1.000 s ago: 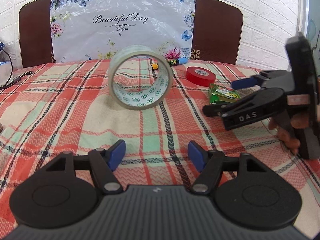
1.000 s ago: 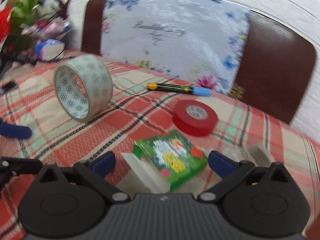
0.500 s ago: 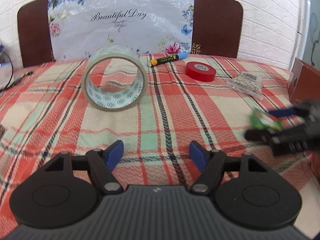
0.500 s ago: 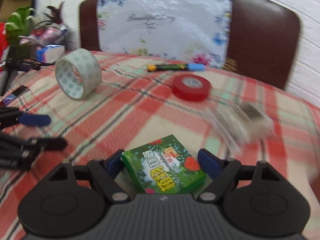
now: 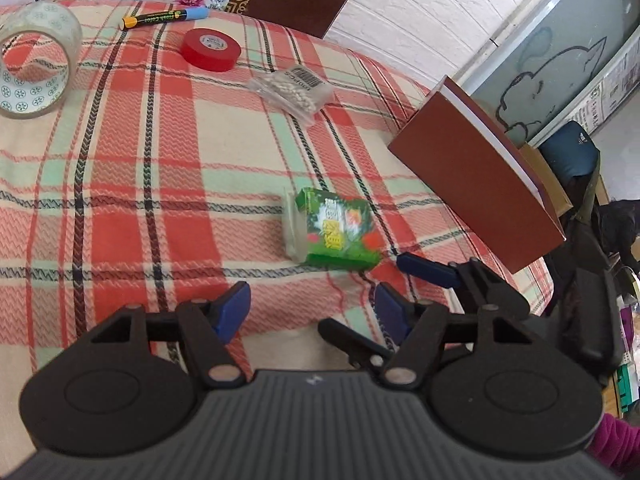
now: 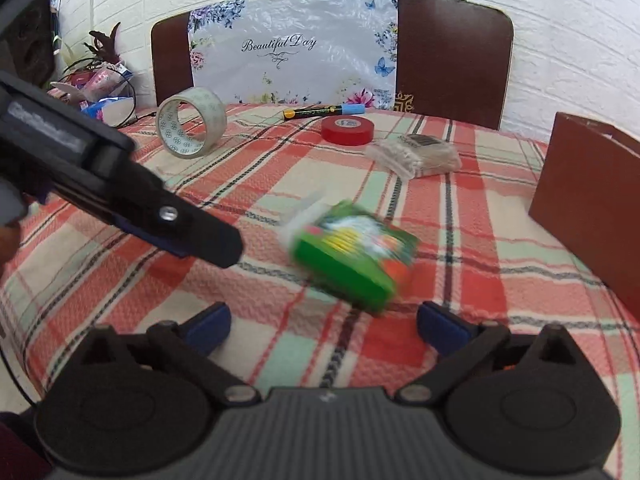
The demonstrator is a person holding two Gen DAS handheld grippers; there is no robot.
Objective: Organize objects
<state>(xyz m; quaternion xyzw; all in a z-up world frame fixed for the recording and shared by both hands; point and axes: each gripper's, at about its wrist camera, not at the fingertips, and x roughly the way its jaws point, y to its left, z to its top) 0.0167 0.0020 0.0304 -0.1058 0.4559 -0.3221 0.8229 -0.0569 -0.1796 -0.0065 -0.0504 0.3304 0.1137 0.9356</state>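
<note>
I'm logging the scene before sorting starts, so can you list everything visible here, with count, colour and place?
Clear tape roll: 1, clear with green-patterned core, on its edge, far left of the cloth.
Marker: 1, black with orange and blue ends, far edge by the chair.
Red tape roll: 1, red, flat, just in front of the marker.
Bag of small beads: 1, clear with pale contents, right of the red tape roll.
Green box: 1, green, blurred, mid-cloth.
Brown box: 1, reddish brown, right edge.
Plaid cloth: 1, red, cream and green.
Left gripper: 1, black with blue pads, jaws closing on nothing.
Right gripper: 1, black with blue pads, jaws opening, nothing between them.
</note>
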